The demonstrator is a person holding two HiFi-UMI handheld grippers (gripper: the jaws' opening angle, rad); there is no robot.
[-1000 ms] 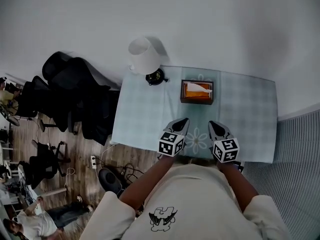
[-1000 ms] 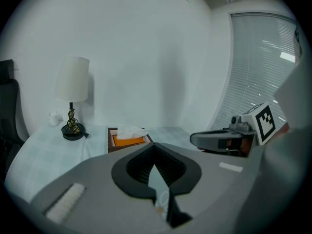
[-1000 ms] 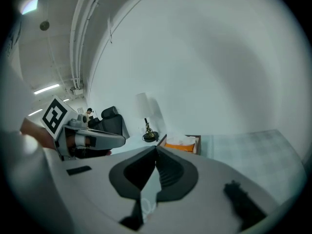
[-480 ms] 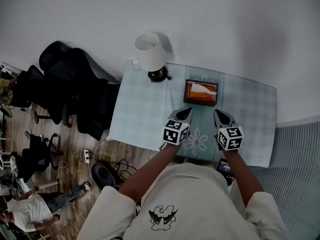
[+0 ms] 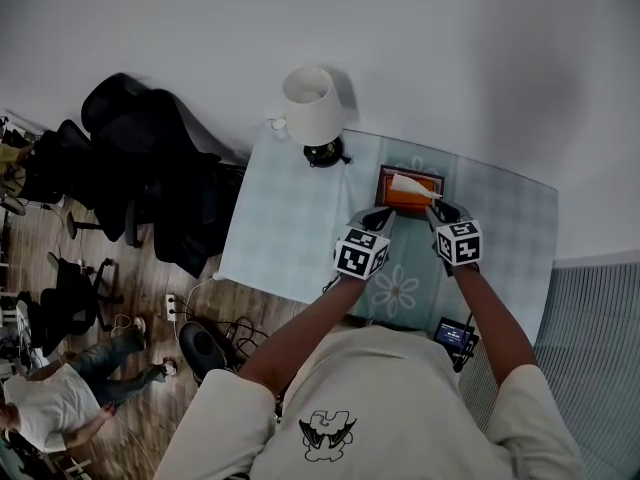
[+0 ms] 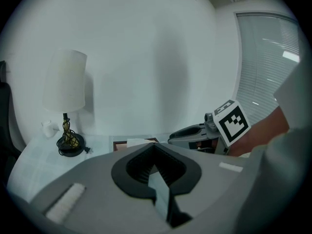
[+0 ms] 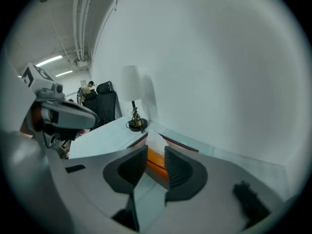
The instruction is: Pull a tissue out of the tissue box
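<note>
A: Tissue box (image 5: 392,200)?
B: On table (image 5: 290,228), tissue (image 5: 410,183) sticking up, just ahead of both grippers.
A: Jaws?
B: Left gripper (image 5: 378,218) closed, empty; right gripper (image 5: 446,211) just opening, tissue framed between, untouched.

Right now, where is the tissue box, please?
In the head view, the tissue box sits on the table, right of the lamp, just beyond the right gripper.

**Three cameras over one table**

The head view looks steeply down from high above the table (image 5: 285,233). Each gripper view sits low, close behind its own jaws, and faces the wall. All three views share the lamp (image 5: 310,103) and the tissue box (image 5: 410,190).
</note>
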